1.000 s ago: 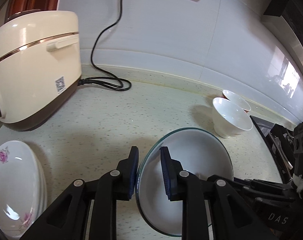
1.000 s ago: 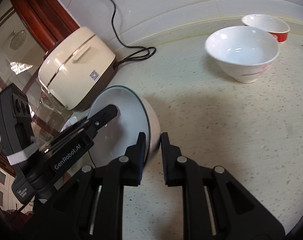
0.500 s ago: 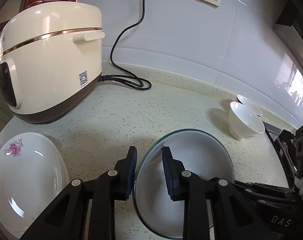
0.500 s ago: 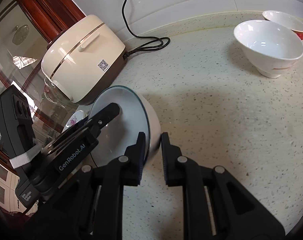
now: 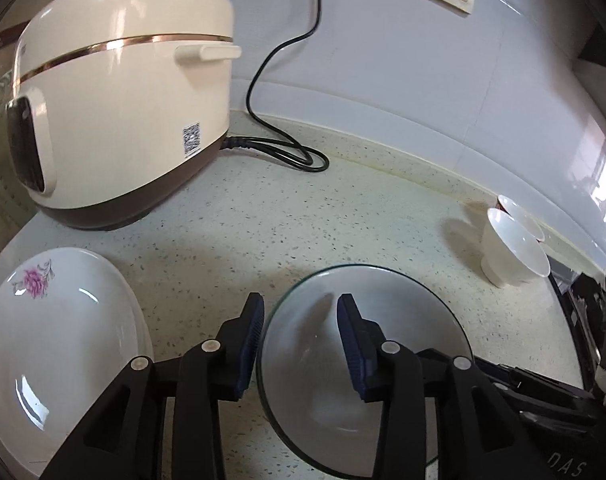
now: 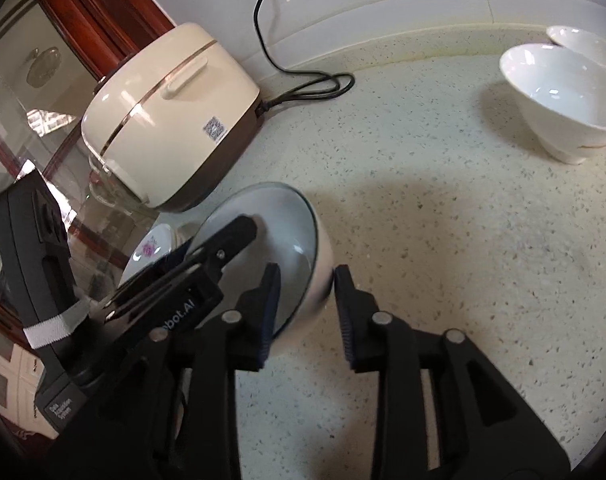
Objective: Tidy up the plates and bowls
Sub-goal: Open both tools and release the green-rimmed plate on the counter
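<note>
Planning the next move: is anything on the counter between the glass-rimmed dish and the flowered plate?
Nothing visible. Only bare speckled counter lies between the glass-rimmed dish and the flowered plate; the rice cooker stands farther back.

Glossy white glazed bowl, glossy cream plastic rice cooker, speckled matt stone countertop.

Only readable bits: "DAS" on the right gripper, "bot.AI" on the left gripper, everything else too blurry.
</note>
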Demonstrator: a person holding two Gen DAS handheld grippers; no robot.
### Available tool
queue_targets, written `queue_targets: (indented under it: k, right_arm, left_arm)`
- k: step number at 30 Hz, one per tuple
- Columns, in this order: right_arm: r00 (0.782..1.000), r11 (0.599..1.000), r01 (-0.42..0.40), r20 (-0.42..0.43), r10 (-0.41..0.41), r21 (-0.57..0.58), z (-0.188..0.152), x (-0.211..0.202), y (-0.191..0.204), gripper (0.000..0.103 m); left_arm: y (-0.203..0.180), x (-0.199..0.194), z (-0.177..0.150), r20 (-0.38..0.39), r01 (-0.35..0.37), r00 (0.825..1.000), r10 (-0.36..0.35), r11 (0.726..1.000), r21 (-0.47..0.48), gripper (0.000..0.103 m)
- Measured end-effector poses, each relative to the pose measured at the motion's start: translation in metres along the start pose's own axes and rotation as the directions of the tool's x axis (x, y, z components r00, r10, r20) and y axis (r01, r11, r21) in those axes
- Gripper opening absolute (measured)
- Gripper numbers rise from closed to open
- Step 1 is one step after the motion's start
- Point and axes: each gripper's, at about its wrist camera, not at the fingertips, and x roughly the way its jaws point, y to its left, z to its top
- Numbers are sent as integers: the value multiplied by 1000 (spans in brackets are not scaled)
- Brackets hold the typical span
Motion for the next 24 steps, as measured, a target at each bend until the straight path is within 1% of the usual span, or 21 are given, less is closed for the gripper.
queue_targets:
  k: [2, 4, 8, 10, 11, 13, 17, 20, 24]
  right_arm:
    - [1000, 1000, 17, 3, -17, 6, 1, 0, -1, 41]
    - [1000, 1000, 16, 0, -16, 17, 0, 1, -4, 44]
    - [1000, 999, 27, 2, -27, 44, 1, 0, -10, 54]
    - [1000, 998, 25, 13, -25, 52, 2, -3, -11, 58]
    - [999, 998, 23, 24, -25, 57, 2, -5, -12, 63]
    - [999, 998, 24, 41, -27, 65, 2, -8, -13, 68]
    - [997, 996, 28, 74, -34, 81, 3, -15, -16, 73]
    - [994, 994, 28, 98, -38, 103, 4, -20, -20, 79]
    - [987, 989, 41, 148, -62, 141, 4, -31, -29, 80]
  left_arm:
    - [1, 0, 1, 5, -11, 1000, 11, 1000, -4, 48]
    - [2, 0, 1, 8, -14, 1000, 14, 1000, -7, 52]
    - [4, -1, 2, 14, -11, 1000, 12, 1000, -19, 60]
    - [4, -1, 2, 18, -13, 1000, 14, 1000, -16, 62]
    - [4, -2, 3, 19, -12, 1000, 13, 1000, -13, 65]
    - [3, -3, 3, 26, -9, 1000, 10, 1000, -10, 69]
    - [0, -6, 4, 49, -22, 999, 22, 1000, 7, 79]
    - [-1, -9, 4, 63, -32, 998, 31, 999, 16, 83]
    - [-1, -11, 7, 76, -40, 996, 38, 999, 20, 83]
